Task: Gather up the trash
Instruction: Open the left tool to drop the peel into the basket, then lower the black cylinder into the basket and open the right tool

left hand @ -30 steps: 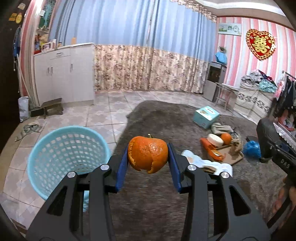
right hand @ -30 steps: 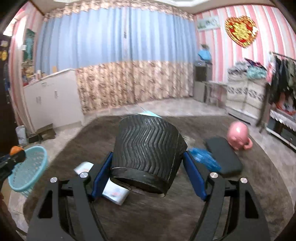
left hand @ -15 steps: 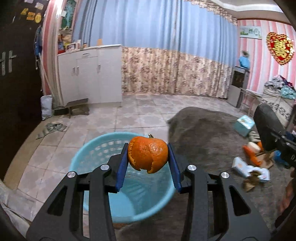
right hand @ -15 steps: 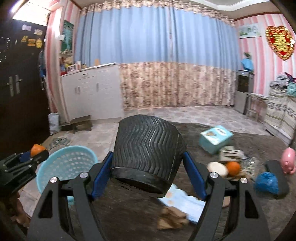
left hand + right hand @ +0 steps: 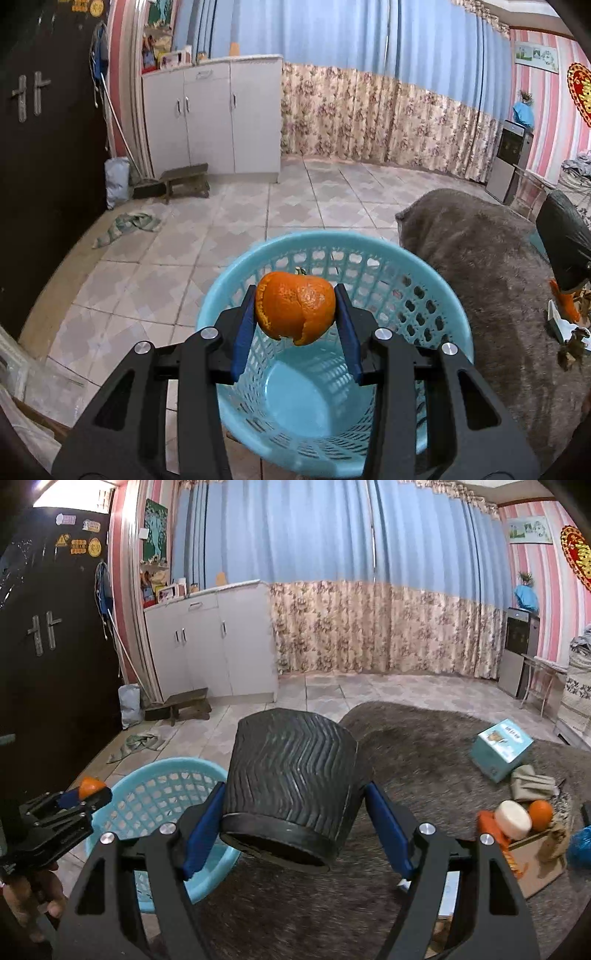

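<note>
The black ribbed pot (image 5: 291,782) hides part of the blue basket (image 5: 155,786); its own inside is unseen.

The basket (image 5: 439,295) mouth gapes open, nothing inside it. Bare tile (image 5: 295,206) lies clear beyond to the cabinet (image 5: 221,122). On the rug (image 5: 424,746), a box (image 5: 502,747) and litter pile (image 5: 524,823) crowd the right.

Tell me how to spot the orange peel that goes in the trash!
Find the brown rug; at its edge stands a light blue basket. Right above it the left gripper pinches the orange peel: a hollow, torn shell with a tiny green stem, not the whole orange lying on the rug.
</note>
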### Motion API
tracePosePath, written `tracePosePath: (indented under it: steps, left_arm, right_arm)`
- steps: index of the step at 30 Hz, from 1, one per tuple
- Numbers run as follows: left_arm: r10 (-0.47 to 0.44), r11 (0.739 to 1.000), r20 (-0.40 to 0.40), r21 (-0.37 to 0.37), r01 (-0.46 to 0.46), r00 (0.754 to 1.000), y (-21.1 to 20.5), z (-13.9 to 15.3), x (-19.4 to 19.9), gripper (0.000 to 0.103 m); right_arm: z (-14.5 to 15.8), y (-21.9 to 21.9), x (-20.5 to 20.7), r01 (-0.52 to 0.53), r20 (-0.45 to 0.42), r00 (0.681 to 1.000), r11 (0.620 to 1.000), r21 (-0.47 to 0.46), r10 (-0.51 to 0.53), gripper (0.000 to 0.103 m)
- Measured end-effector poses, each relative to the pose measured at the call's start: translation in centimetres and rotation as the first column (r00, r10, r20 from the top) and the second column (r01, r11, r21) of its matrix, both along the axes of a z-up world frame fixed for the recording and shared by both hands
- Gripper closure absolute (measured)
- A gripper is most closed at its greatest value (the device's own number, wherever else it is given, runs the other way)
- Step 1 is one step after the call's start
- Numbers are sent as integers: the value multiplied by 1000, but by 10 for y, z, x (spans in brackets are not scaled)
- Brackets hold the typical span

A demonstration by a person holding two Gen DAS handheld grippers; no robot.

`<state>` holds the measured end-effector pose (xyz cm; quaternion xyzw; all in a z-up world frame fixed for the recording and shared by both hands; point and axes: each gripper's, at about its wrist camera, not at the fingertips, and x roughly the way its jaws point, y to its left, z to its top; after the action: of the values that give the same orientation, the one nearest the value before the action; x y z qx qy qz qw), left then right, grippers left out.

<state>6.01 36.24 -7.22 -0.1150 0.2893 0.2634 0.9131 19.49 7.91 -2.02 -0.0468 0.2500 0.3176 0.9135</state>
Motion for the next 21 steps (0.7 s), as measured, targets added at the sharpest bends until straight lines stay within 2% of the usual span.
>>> tracePosePath:
  steps: [6, 7, 13, 17, 21]
  left_arm:
    - [-44, 999, -25, 5, 44, 999, 9, -14, 23, 61]
    - [-50, 999, -23, 8, 50, 999, 8, -14, 26, 59]
    - [-51, 998, 10, 26, 51, 999, 9, -4, 27, 26]
    - [-18, 1000, 25, 24, 17, 1000, 14, 0, 16, 17]
    - [11, 1000, 17, 22, -11, 1000, 19, -1, 4, 14]
  right_arm:
    - [-17, 14, 5, -7, -20, 1000, 999, -33, 6, 28]
    - [-19, 17, 6, -5, -22, 1000, 999, -38, 4, 28]
    - [-22, 25, 10, -5, -29, 1000, 999, -43, 4, 28]
    - [-21, 34, 8, -23, -27, 999, 999, -41, 22, 28]
    - [-23, 50, 3, -56, -34, 998, 998, -38, 55, 28]
